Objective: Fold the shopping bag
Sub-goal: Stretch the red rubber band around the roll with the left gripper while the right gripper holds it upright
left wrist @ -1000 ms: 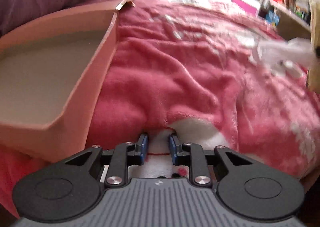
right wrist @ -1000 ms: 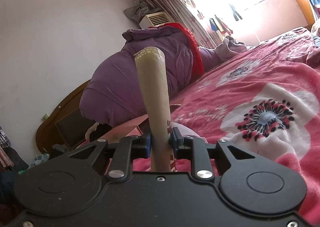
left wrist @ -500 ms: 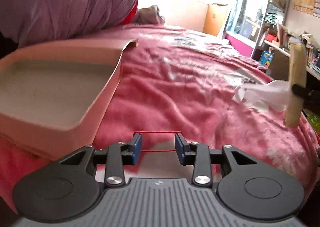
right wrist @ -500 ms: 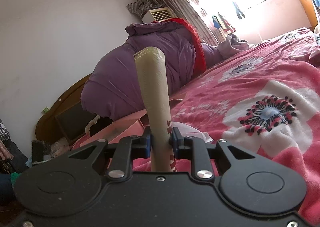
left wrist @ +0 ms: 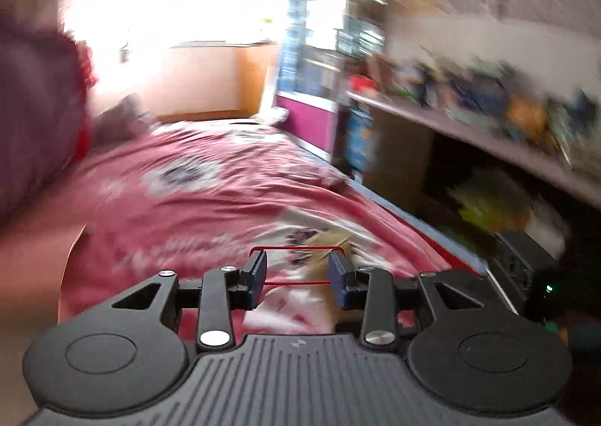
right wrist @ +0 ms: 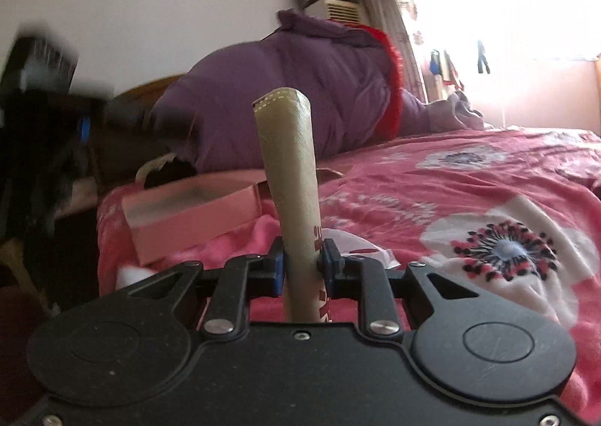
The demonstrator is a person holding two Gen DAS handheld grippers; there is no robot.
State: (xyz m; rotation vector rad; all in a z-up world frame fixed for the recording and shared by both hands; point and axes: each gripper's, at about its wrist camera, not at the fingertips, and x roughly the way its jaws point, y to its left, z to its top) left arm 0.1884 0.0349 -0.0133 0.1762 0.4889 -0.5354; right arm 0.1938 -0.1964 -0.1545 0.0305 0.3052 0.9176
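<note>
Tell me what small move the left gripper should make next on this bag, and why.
Probably ease the left gripper forward and close it on the tan folded bag just ahead. Its jaws stand open and empty, only a red band stretched across them, while the right gripper clamps the rolled bag upright above the pink blanket. The left view is blurred, so go slowly.

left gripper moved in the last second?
Yes. The left gripper swung right: the pink box that filled its left side is nearly out of view, and the shelf now fills the right.
</note>
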